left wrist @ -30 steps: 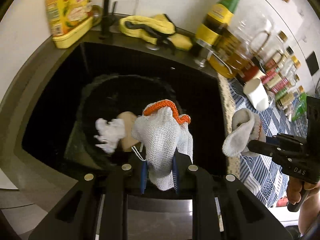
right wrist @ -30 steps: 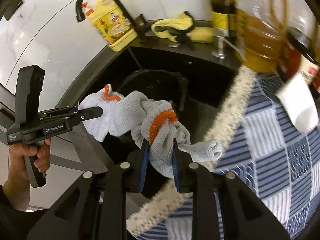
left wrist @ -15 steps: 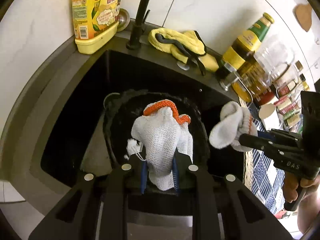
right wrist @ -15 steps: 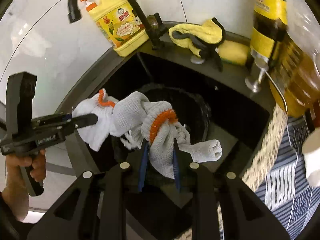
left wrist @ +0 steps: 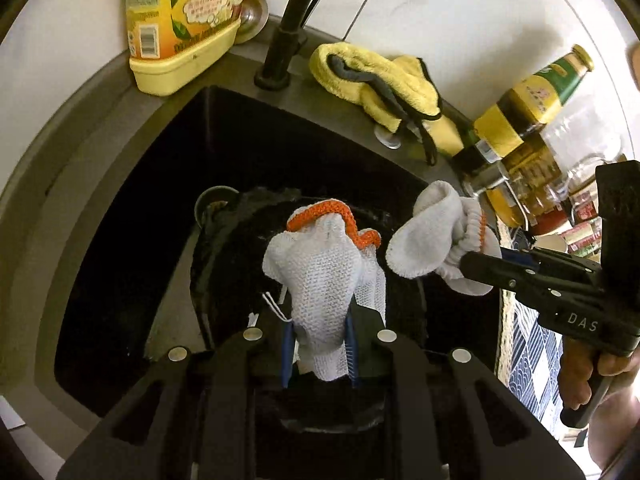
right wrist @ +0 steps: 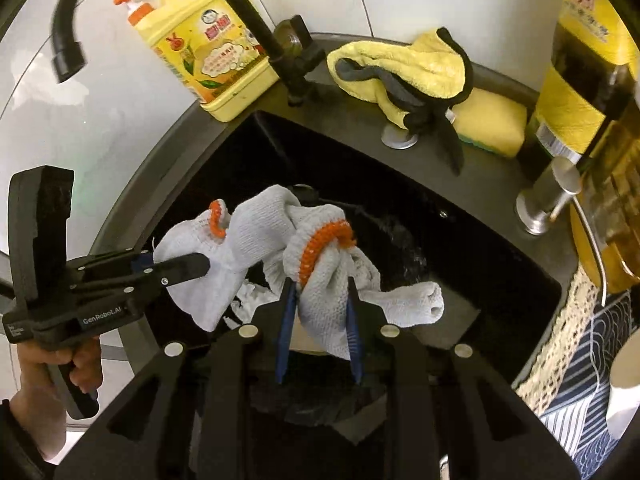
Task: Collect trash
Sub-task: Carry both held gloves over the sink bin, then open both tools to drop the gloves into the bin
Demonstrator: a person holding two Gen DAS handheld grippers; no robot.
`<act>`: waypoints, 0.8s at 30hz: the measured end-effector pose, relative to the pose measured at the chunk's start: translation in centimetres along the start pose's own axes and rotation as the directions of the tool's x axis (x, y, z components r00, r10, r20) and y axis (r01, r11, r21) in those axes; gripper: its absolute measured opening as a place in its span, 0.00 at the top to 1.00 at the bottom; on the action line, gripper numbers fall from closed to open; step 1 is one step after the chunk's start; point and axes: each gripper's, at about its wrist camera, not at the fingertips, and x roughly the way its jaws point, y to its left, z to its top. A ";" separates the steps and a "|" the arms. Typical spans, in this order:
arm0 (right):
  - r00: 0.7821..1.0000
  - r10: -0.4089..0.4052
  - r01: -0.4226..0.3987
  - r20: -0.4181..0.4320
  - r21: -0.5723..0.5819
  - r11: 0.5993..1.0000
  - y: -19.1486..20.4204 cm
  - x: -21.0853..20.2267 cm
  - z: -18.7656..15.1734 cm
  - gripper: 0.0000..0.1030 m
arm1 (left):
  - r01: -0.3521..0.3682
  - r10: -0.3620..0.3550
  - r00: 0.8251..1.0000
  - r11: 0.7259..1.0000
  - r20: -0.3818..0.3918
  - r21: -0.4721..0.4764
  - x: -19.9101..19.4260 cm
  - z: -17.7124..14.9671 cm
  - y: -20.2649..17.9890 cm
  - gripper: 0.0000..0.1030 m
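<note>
The left gripper (left wrist: 318,350) has its blue-padded fingers (left wrist: 286,354) closed on a white knit glove (left wrist: 320,280) with an orange cuff, which stands up between them. The right gripper (right wrist: 320,336) likewise pinches a second white glove (right wrist: 324,276) between its fingers (right wrist: 354,340), one glove finger trailing right. Both gloves hang above the black-lined bin (left wrist: 224,248) sitting in the dark sink (left wrist: 132,208). On the counter (right wrist: 360,92) at the far side lie a yellow cloth (right wrist: 404,68) and a detergent bottle (right wrist: 208,52).

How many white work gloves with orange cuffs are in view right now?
2. One glove is clamped in the left tool; the other glove is clamped in the right tool. Both hang above the black bin; more may lie hidden inside.
</note>
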 end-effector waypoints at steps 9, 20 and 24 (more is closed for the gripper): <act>0.999 0.020 -0.019 -0.032 0.040 0.999 -1.0 1.9 0.4 0.71 | -0.010 0.008 0.999 0.999 -0.041 -0.031 2.1 1.0 0.6 0.77; 1.000 0.025 -0.025 0.000 0.071 0.997 -1.1 0.9 -0.1 0.40 | -0.022 0.020 0.999 0.998 -0.042 -0.055 2.2 1.0 0.6 0.42; 1.000 0.021 -0.022 0.014 0.092 0.995 -1.2 0.0 -0.8 0.40 | -0.016 0.014 0.999 0.999 -0.030 -0.048 1.4 0.5 0.2 0.42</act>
